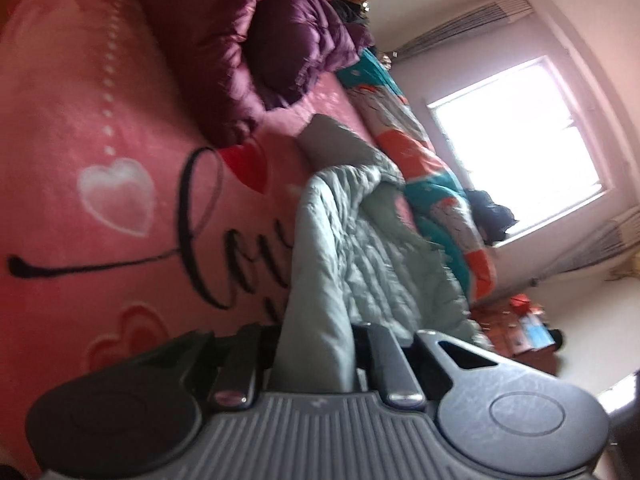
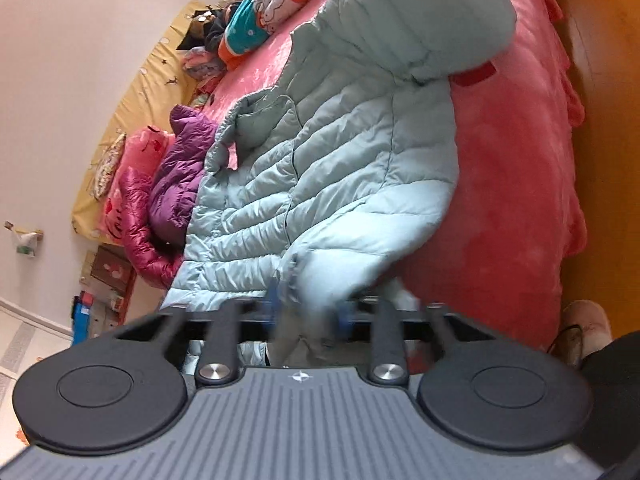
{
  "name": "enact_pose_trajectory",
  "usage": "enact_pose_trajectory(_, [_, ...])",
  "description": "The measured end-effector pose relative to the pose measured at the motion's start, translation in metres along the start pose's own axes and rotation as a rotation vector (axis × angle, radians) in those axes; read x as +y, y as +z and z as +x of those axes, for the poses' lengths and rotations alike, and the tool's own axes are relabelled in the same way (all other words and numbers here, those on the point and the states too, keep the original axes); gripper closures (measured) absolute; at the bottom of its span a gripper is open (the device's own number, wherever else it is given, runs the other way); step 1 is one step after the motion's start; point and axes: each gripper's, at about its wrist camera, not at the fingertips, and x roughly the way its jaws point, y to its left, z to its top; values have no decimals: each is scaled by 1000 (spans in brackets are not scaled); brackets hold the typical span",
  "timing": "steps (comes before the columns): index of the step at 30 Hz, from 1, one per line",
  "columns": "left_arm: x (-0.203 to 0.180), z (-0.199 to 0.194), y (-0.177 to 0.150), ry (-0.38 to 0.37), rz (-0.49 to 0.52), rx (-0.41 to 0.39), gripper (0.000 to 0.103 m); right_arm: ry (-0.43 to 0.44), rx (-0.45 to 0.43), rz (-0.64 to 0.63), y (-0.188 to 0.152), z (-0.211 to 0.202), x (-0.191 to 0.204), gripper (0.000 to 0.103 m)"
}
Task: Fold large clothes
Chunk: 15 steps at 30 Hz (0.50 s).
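A pale green quilted jacket [image 2: 340,140] lies spread on the pink bed [image 2: 500,180], hood toward the far end. In the right wrist view a sleeve end of it hangs blurred between the fingers of my right gripper [image 2: 306,312]; the jaws stand wide and do not press on it. In the left wrist view the same jacket [image 1: 360,248] is bunched and lifted at one edge. My left gripper [image 1: 316,332] is shut on a fold of that edge, and the cloth runs up from between its fingers.
A purple puffer jacket [image 1: 296,40] and a magenta one [image 1: 208,20] lie heaped at the bed's head. A teal and orange duvet [image 1: 420,152] runs along the far side under a bright window [image 1: 520,140]. A person's light shoe [image 2: 588,320] stands on the orange floor.
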Motion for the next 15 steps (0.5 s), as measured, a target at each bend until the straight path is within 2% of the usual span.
enact_pose_trajectory(1, [-1,0,0,10,3,-4,85,11,-5,-3,-3,1,0,14])
enact_pose_trajectory(2, [-3,-1,-1,18,9,-11,80,27,-8,-10,-7,1,0,9])
enact_pose_trajectory(3, [-5,-2,-2,27,20,-20,67,42,-5,-26,-9,4,5,3])
enact_pose_trajectory(4, [-9,-3,-4,36,37,-31,55,46,6,-50,-10,3,3,2])
enact_pose_trajectory(10, [-26,-17,-13,70,138,-108,40,-18,36,-312,-26,28,26,2])
enact_pose_trajectory(12, [-31,-21,-16,86,177,-133,37,-87,46,-451,-32,45,35,2])
enact_pose_trajectory(14, [-38,-26,-22,90,215,-154,34,-175,63,-565,-40,61,38,8])
enact_pose_trajectory(15, [-42,-29,-25,94,236,-164,32,-201,86,-597,-43,67,38,22])
